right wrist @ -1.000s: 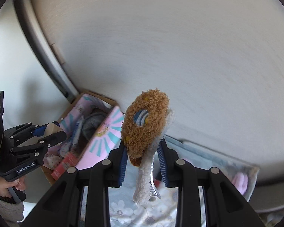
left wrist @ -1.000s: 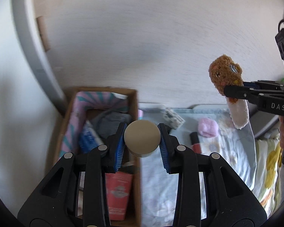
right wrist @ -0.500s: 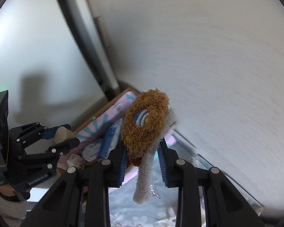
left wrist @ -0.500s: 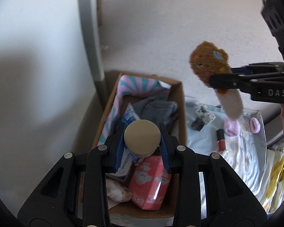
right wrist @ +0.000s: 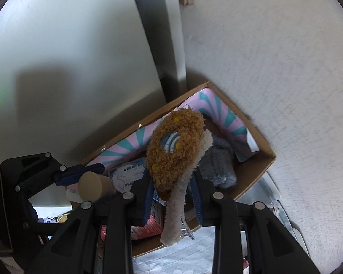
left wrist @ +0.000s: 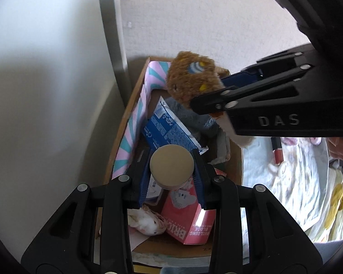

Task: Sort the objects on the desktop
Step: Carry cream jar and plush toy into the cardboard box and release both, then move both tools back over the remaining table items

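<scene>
While both grippers are held pointing steeply down over an open cardboard box [left wrist: 120,132], two objects are seen gripped above it. A fuzzy brown plush hair clip [right wrist: 175,146] — curly brown pile, a small blue-and-white striped patch, yellow dots, a cream fleece tail hanging below — is pinched between the blue pads of the right gripper [right wrist: 172,196]; a clear clip edge is visible at its lower end. A round beige cap [left wrist: 171,163], flat-topped and matte, is clamped between the pads of the left gripper [left wrist: 171,178], whose fingers are closed against its sides. Inside the box, a blue printed pouch [left wrist: 169,127], a grey knitted item [right wrist: 219,166], a red building-block carton [left wrist: 189,214] and a pink-and-teal striped liner [right wrist: 130,143] are noted. The box is set against a pale wall, beside a patterned cloth [left wrist: 295,182] on which a red lipstick [left wrist: 277,151] lies.
</scene>
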Motion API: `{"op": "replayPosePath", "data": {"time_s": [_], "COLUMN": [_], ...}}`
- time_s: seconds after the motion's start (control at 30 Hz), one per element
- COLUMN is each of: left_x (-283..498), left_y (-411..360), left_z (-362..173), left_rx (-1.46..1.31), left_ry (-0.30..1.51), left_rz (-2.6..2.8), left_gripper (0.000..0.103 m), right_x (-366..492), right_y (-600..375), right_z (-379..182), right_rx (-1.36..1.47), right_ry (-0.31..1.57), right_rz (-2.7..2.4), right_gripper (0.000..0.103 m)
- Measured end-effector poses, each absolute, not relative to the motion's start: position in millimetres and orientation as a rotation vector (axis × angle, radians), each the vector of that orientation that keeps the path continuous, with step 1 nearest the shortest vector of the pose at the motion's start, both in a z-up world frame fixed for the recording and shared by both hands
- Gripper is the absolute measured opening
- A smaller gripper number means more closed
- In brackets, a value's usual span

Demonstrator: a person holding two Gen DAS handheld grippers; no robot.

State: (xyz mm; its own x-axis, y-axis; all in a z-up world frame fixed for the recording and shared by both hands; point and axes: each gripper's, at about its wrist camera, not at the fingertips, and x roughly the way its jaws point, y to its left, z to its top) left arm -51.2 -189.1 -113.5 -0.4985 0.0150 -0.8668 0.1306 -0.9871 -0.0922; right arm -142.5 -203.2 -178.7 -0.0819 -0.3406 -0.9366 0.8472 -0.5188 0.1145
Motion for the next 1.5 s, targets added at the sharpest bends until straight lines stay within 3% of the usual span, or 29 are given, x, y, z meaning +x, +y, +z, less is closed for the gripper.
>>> {"op": "replayPosePath", "data": {"time_s": [0.63, 0.67, 0.7, 0.73, 0.77, 0.8, 1.2, 1.33, 1.5], "left_x": [-52, -53, -54, -54, -53, -51, -35, -32, -33], "left_y": [-185, -185, -185, -185, -182, -181, -163, -163, -154], "left_z": [-120, -121, -123, -123, -123, -122, -117, -118, -117], "left_rx": [1.589, 1.603, 1.633, 1.649, 1.649, 1.624, 1.474, 1.455, 1.424], "left_ry": [0.211, 0.225, 0.248, 0.249, 0.229, 0.210, 0.034, 0.107, 0.063], "left_rz": [-2.669, -2.667, -2.659, -2.649, -2.649, -2.670, -2.749, -2.773, -2.770], "left_gripper": [0.030, 0.034, 0.050, 0.069, 0.100, 0.103, 0.103, 0.103, 0.103], "right_x": [-147, -147, -146, -145, -145, -145, -147, -142, -128], "right_y": [-205, -206, -205, -205, -205, -204, -169, -164, -154], "right_z": [-181, -181, -180, -180, -180, -178, -157, -144, -128], "right_rx": [1.377, 1.367, 1.348, 1.338, 1.341, 1.339, 1.256, 1.199, 1.075], "right_ry": [0.612, 0.613, 0.609, 0.607, 0.616, 0.619, 0.409, 0.431, 0.575], "right_rz": [-1.720, -1.734, -1.742, -1.747, -1.758, -1.776, -1.942, -1.980, -2.119], "right_gripper": [0.030, 0.034, 0.039, 0.062, 0.095, 0.103, 0.103, 0.103, 0.103]}}
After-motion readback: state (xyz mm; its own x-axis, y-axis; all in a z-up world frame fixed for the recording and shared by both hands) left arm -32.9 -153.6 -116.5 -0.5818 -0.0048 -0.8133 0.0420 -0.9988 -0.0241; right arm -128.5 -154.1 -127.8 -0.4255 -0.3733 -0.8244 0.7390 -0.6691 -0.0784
